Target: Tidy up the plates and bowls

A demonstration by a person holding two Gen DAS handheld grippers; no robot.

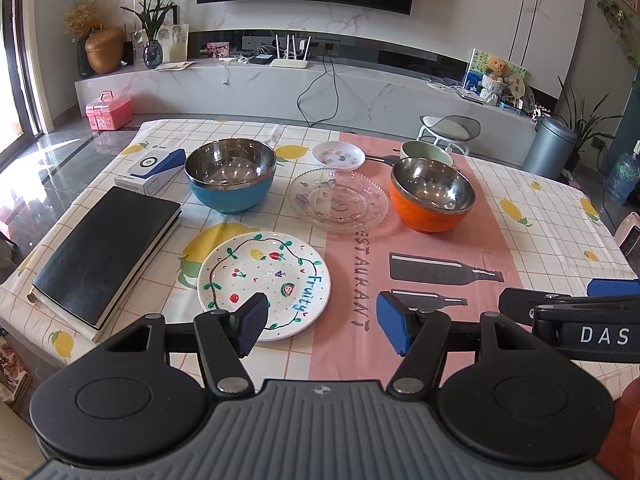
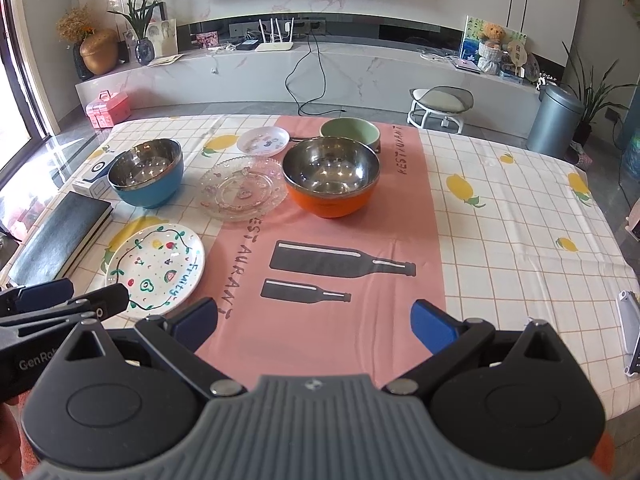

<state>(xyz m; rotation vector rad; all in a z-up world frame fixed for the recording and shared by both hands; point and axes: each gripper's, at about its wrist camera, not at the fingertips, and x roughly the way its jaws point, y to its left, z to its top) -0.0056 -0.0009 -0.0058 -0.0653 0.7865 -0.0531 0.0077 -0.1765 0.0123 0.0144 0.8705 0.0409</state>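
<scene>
Blue pads spread wide on my left gripper [image 1: 322,326], holding nothing, hovering over the fruit-painted plate [image 1: 264,284]; the glass plate [image 1: 338,200] lies between blue bowl [image 1: 230,176] and orange bowl [image 1: 432,196]. My right gripper [image 2: 314,326] gapes empty above the pink cloth [image 2: 340,240], seemingly not touching it.

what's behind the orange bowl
A green bowl sits right behind the orange bowl; its lower front is covered. A dark handle-like piece shows beside it, unclear what.
</scene>
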